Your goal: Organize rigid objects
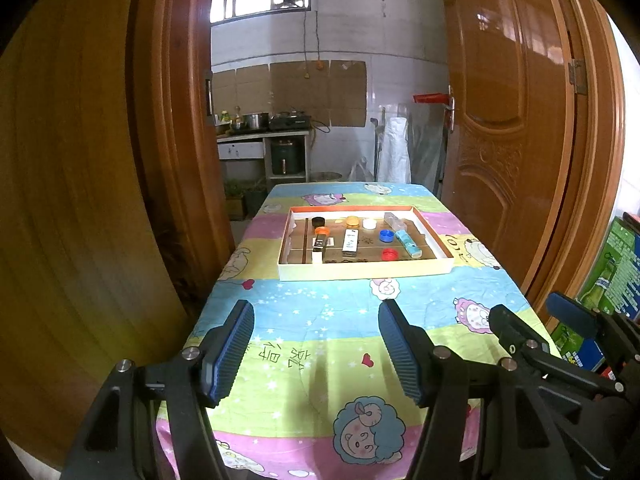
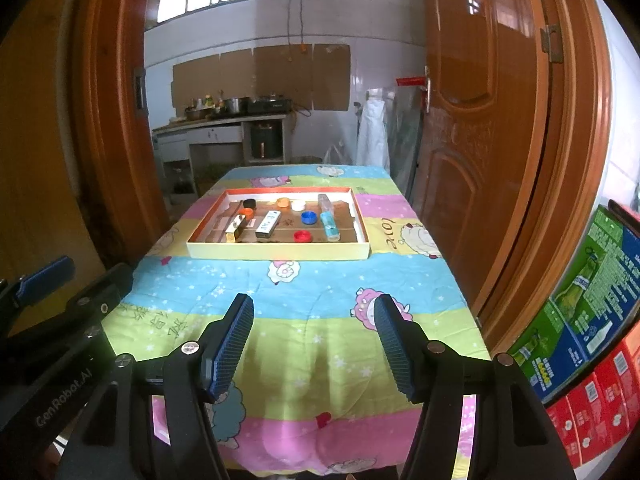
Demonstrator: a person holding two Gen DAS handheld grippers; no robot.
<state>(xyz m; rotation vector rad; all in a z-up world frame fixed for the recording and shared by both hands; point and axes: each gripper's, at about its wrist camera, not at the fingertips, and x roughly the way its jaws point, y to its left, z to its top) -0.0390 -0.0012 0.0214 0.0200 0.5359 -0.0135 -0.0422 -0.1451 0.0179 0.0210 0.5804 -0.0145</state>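
Note:
A shallow tray (image 1: 362,271) (image 2: 276,253) with an orange rim sits on the far half of the table. It holds several bottle caps: black (image 1: 318,221), orange (image 1: 352,220), white (image 1: 369,223), blue (image 1: 387,234) and red (image 1: 389,254). Small boxes lie among them: a black-and-white one (image 1: 320,246), a white-blue one (image 1: 351,242) and a cyan one (image 1: 408,243). My left gripper (image 1: 316,348) is open and empty above the near table end. My right gripper (image 2: 313,344) is open and empty beside it, well short of the tray.
The table wears a colourful cartoon cloth (image 1: 320,320). Wooden door leaves (image 1: 512,120) flank it on both sides. Printed cartons (image 2: 592,300) stand at the right. A kitchen counter (image 1: 264,136) lies beyond the far edge.

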